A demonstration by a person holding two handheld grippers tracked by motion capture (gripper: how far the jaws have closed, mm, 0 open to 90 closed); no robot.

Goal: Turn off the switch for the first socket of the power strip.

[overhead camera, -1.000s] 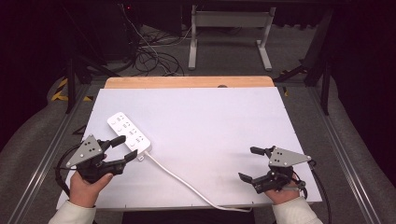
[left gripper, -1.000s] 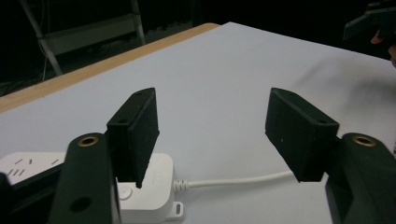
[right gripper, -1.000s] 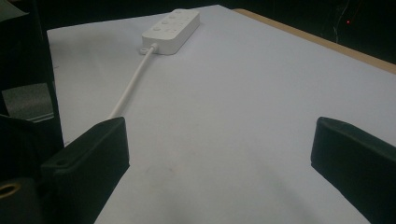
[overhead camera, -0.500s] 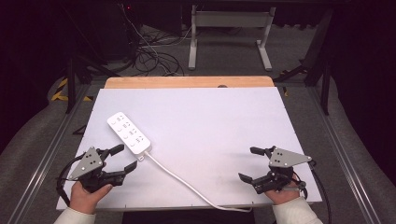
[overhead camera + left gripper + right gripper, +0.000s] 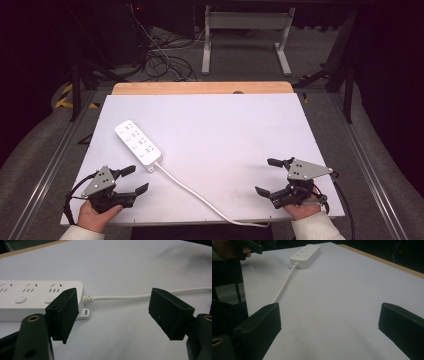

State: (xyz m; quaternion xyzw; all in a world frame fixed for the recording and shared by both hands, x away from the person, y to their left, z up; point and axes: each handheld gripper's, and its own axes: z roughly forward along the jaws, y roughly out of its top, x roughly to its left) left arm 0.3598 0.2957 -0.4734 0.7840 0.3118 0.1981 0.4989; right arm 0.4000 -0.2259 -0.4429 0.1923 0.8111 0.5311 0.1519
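Here, from the high view, my left hand-held gripper (image 5: 136, 179) sits low at the near left corner of the white surface (image 5: 225, 130), its jaws spread wide with nothing between them; they have just been opening. The white power strip (image 5: 138, 145) lies flat and at a slant on the left half of the surface, just beyond that gripper and apart from it. Its white cord (image 5: 200, 194) leaves the near end and runs diagonally toward the near edge in the middle. My right hand-held gripper (image 5: 267, 176) rests at the near right corner, well apart from the strip, jaws also wide and empty.

In the left gripper view, my left hand-held gripper (image 5: 112, 312) points at the cord end of the power strip (image 5: 37, 300). The left jaw overlaps the strip's corner in the picture; whether it touches I cannot tell. The cord (image 5: 140, 295) runs across behind the gap toward the right jaw, and only bare surface (image 5: 120, 262) shows between the pads.

In the right gripper view, my right hand-held gripper (image 5: 329, 320) stands open over the plain surface (image 5: 342, 290), gripping nothing. The power strip (image 5: 305, 255) lies far off at the top, its cord (image 5: 284, 285) coming down toward the left jaw.
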